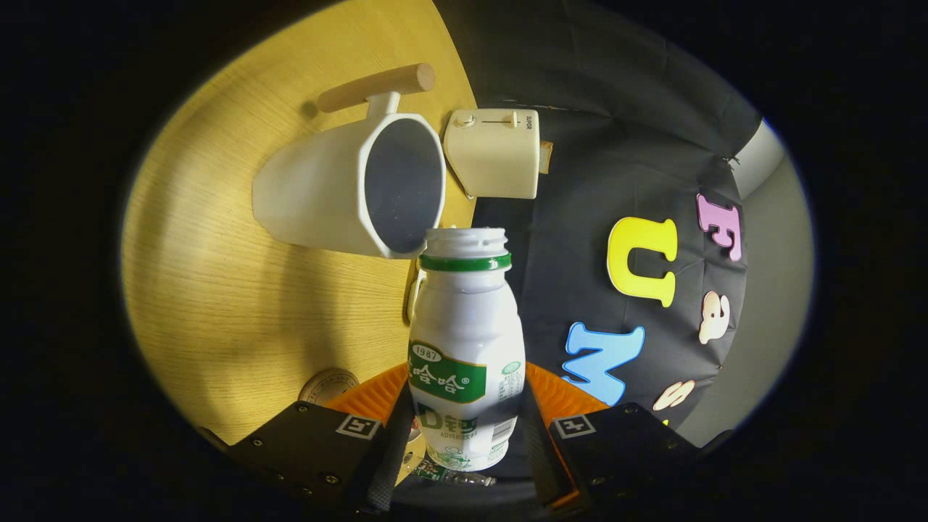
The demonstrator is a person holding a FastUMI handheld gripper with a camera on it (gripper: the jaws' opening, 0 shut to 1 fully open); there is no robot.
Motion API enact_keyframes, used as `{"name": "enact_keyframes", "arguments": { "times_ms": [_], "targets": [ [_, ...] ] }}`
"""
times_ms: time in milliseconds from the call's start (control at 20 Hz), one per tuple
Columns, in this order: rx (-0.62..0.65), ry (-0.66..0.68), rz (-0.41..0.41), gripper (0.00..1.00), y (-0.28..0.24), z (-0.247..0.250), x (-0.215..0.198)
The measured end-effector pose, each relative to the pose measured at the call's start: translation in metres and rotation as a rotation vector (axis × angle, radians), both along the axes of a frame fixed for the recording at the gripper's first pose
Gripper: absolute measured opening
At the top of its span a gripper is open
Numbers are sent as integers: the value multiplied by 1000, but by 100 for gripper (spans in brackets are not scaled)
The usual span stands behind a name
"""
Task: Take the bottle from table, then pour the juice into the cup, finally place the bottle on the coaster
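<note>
Your hand-held gripper clamps the bottle between both fingers, its long axis running forward, open mouth toward the cup.

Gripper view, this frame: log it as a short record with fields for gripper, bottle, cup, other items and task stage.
gripper: gripper shut on bottle, both fingers on its lower body
bottle: bottle, white, green band, cap off, mouth pointing toward the cup
cup: cup, white, wooden handle, opening facing the bottle mouth, looks empty
other items: cream toaster just beyond the cup; round coaster on the wooden table beside the fingers
task stage: bottle lifted, tilted for pouring; no liquid visible
</note>
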State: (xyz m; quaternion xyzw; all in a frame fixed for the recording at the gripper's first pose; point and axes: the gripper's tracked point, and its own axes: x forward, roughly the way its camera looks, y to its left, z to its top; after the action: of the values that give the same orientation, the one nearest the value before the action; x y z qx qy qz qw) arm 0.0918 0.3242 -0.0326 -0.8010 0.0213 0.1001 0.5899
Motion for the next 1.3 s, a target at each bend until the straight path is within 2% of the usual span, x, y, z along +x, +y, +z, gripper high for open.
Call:
{"name": "enact_keyframes", "arguments": {
  "times_ms": [1300],
  "targets": [
    [-117, -39, 27, 72, 8, 18, 3]
  ]
}}
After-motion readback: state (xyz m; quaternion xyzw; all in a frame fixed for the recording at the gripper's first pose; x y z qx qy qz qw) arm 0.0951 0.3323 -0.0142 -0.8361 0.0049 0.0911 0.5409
